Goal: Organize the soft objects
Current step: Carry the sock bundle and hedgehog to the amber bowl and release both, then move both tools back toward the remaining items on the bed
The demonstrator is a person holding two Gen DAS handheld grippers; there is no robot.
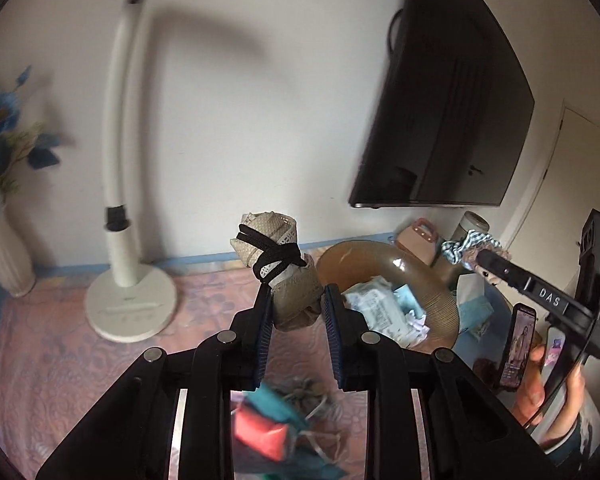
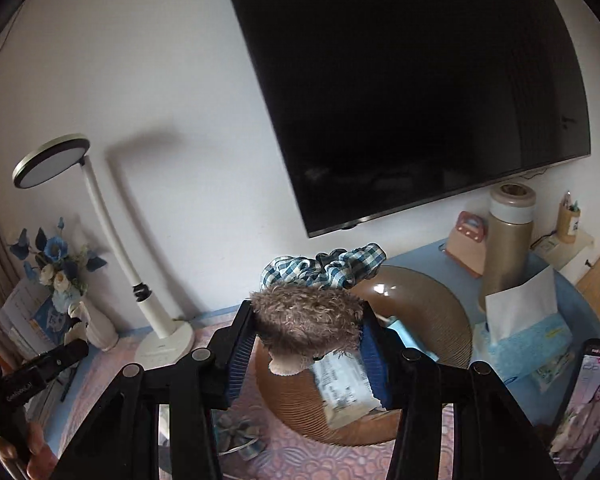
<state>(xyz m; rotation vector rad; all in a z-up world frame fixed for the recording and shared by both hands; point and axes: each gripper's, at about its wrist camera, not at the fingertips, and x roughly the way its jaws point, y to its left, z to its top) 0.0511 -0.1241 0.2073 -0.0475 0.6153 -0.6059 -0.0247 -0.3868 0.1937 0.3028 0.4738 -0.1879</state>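
Note:
My left gripper (image 1: pixel 298 312) is shut on a beige lace cloth roll (image 1: pixel 288 276) tied with a black band, held up above the pink tablecloth. My right gripper (image 2: pixel 306 344) is shut on a brown fuzzy plush piece (image 2: pixel 306 318) with a blue checked scrunchie (image 2: pixel 324 266) on top; it hangs over the brown ribbed basket (image 2: pixel 432 316). The right gripper also shows in the left wrist view (image 1: pixel 488 260), to the right of the basket (image 1: pixel 364 256). Packets and papers (image 1: pixel 384 308) lie in the basket. Blurred red and teal soft items (image 1: pixel 276 420) lie below my left gripper.
A white desk lamp (image 1: pixel 130 304) stands left on the pink tablecloth (image 1: pixel 60 352), a vase of blue flowers (image 1: pixel 4 248) further left. A TV (image 2: pixel 400 100) hangs on the wall. A gold flask (image 2: pixel 508 240), tissue box (image 2: pixel 524 340), pink box (image 2: pixel 466 244) and phone (image 2: pixel 584 404) stand right.

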